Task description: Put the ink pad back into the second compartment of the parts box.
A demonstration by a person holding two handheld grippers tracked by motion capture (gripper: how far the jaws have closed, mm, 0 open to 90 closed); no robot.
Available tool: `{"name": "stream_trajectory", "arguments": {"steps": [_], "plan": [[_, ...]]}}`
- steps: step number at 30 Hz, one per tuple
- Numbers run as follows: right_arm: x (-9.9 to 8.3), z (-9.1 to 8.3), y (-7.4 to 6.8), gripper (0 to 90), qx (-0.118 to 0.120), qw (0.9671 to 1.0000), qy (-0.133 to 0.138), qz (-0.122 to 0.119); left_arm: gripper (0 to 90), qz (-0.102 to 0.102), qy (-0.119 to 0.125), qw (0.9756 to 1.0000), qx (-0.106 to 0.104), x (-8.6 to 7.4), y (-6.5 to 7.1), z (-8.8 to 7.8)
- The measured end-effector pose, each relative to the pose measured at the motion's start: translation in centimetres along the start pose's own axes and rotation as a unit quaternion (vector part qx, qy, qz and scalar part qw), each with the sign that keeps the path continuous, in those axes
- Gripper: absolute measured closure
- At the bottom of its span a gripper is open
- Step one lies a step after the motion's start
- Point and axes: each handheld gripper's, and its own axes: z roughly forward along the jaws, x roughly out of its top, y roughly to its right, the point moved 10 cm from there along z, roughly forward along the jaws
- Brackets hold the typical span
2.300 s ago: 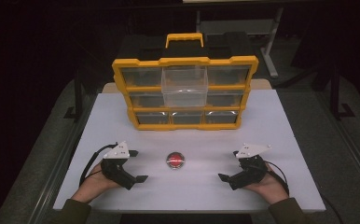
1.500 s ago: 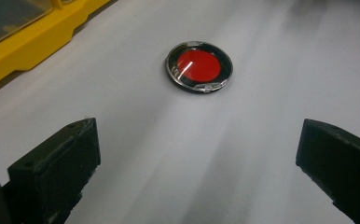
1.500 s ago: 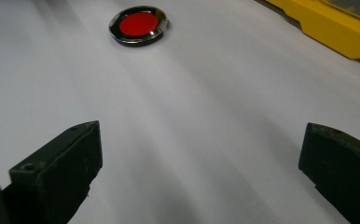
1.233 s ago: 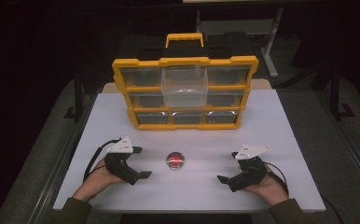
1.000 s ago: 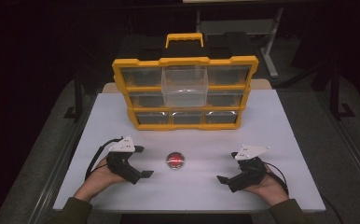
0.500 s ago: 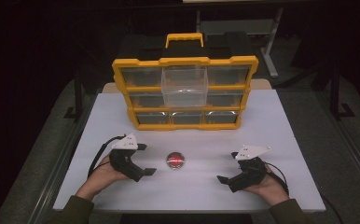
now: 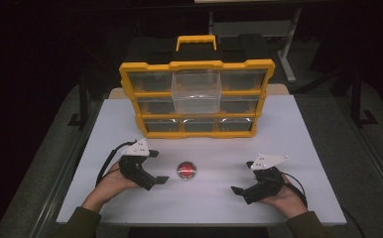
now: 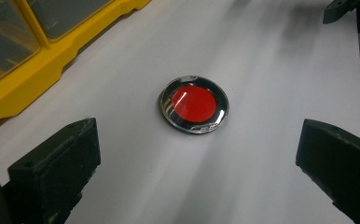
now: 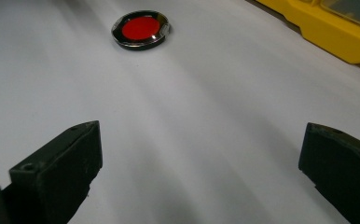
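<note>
I read no writing on the disc (image 7: 186, 170), which lies flat mid-desk (image 7: 308, 148) between my grippers. My left gripper (image 7: 156, 167) is near it, jaws released; the right gripper (image 7: 243, 179) sits well apart, jaws released too. The organizer (image 7: 196, 97) stands behind, bare desk around.

My desk (image 7: 298, 139) is white, with a metal rail along its left edge. The room beyond is dark. Behind my desk stands another table (image 7: 251, 27) on pale legs, with dark frames to either side. The floor (image 7: 373, 148) is grey, dimly lit at right.
</note>
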Motion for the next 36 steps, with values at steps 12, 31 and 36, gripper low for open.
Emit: {"name": "stream_trajectory", "arguments": {"steps": [12, 31, 36], "plan": [[0.0, 0.0, 0.0, 0.0, 0.001, 1.0000, 0.001, 0.001, 0.0, 0.001, 0.002, 1.0000, -0.004, 0.7, -0.1, 0.4], [0.0, 0.0, 0.0, 0.0, 0.002, 1.0000, 0.002, 0.001, 0.0, 0.004, 0.000, 0.9999, -0.017, 1.5, -0.1, 1.2], [0.0, 0.0, 0.0, 0.0, 0.002, 1.0000, 0.001, 0.002, 0.0, 0.004, -0.001, 0.9998, -0.018, 1.7, -0.2, 1.5]]}}
